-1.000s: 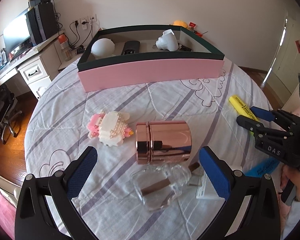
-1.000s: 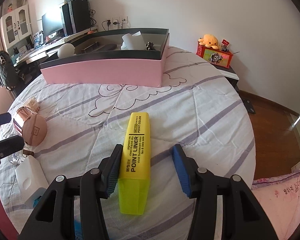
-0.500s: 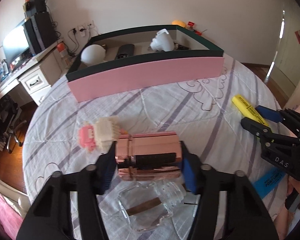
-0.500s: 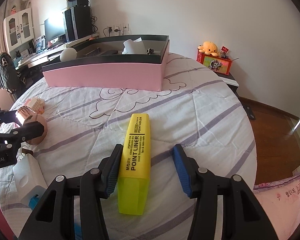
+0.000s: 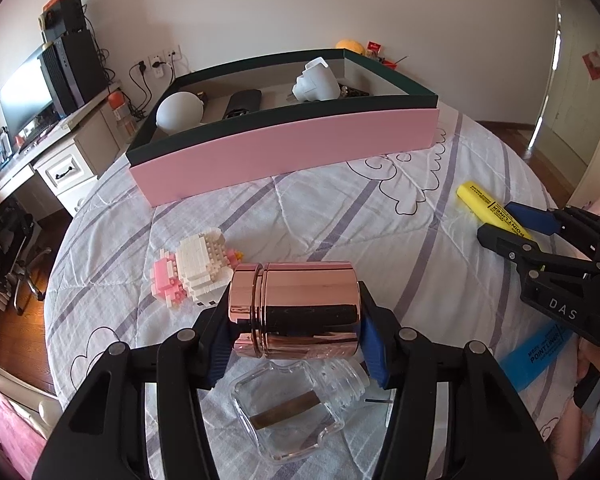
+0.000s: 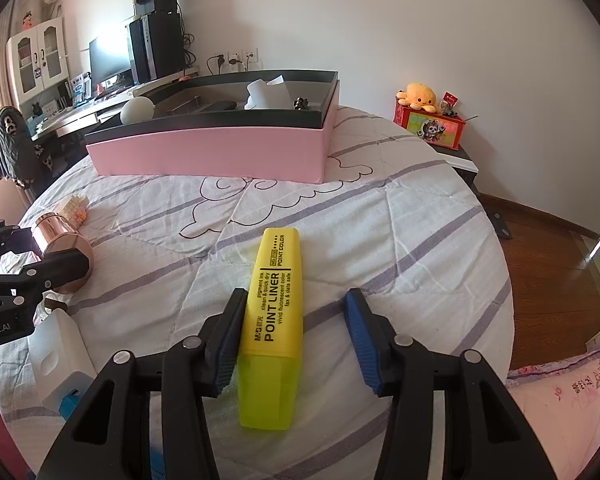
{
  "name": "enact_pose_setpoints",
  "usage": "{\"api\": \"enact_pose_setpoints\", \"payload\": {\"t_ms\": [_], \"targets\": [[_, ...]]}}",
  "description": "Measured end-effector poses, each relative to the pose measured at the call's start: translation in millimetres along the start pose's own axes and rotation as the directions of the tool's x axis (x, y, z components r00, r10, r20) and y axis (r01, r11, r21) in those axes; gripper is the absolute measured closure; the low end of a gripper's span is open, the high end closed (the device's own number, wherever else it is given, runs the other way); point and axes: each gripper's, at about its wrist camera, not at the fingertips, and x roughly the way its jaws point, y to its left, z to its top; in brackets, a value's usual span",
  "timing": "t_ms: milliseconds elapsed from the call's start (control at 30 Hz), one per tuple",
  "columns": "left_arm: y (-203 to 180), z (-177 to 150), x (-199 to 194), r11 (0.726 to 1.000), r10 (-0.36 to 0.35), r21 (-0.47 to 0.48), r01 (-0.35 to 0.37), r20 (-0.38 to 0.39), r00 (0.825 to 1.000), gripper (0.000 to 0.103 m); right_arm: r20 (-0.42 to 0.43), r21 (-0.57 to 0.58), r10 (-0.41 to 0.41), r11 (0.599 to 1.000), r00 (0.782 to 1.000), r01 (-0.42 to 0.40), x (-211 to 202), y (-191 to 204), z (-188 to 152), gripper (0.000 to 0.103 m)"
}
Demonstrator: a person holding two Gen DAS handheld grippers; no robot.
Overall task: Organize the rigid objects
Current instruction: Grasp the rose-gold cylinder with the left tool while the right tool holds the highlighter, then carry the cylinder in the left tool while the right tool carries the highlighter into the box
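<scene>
A: What is the left hand-held gripper doing?

B: Its blue pads are pressing on both ends of the rose-gold cylinder, which is lying on its side on the bed quilt, just past a clear glass bottle.

A: And the right hand-held gripper?

B: Its jaws are closing around the yellow highlighter lying between them; the left pad is touching it, the right pad is standing apart.

A: Farther out?

B: A block-built toy is sitting beside the cylinder, and the pink box is holding a white ball at the far edge.
</scene>
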Motion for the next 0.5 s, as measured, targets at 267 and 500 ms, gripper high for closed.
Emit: {"api": "enact_pose_setpoints", "payload": {"t_ms": [267, 500], "targets": [[3.5, -2.1, -5.0, 1.0, -0.01, 0.0, 0.01, 0.004, 1.0, 0.048, -0.016, -0.004, -0.013, 1.0, 1.0, 0.013, -1.6, 2.5, 5.0, 0.076], [10.1, -2.2, -14.7, 0.999, -0.032, -0.003, 0.032, 0.027, 0.999, 0.048, -0.009, -0.008, -0.011, 1.0, 1.0, 0.01, -9.9, 6.4, 9.0, 0.076]]}}
